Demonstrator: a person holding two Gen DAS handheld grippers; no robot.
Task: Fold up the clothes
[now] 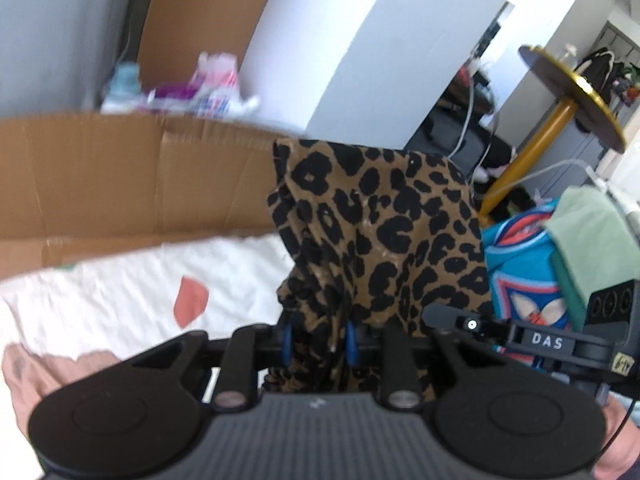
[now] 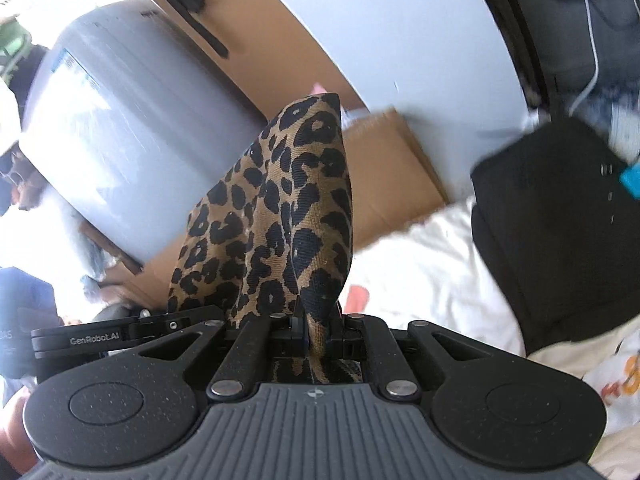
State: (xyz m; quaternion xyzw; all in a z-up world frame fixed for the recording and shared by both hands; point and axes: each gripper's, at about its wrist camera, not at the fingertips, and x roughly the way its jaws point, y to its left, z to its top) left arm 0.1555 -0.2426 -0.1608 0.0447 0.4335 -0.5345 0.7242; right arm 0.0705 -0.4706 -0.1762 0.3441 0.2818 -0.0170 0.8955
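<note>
Quick count: 1 leopard-print garment [image 1: 384,232], 2 hand-held grippers, left hand-held gripper [image 1: 320,340] & right hand-held gripper [image 2: 316,332], 1 white bedsheet [image 1: 132,284], 1 cardboard sheet [image 1: 120,172], 1 round side table [image 1: 572,92], 1 green folded cloth [image 1: 592,240].

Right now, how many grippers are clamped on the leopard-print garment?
2. Left gripper pinches a bunched fold of the leopard-print garment; right gripper pinches another edge. Fabric between them is out of view.

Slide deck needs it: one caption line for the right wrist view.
Right gripper shut on leopard-print garment, held above white bedding.
</note>
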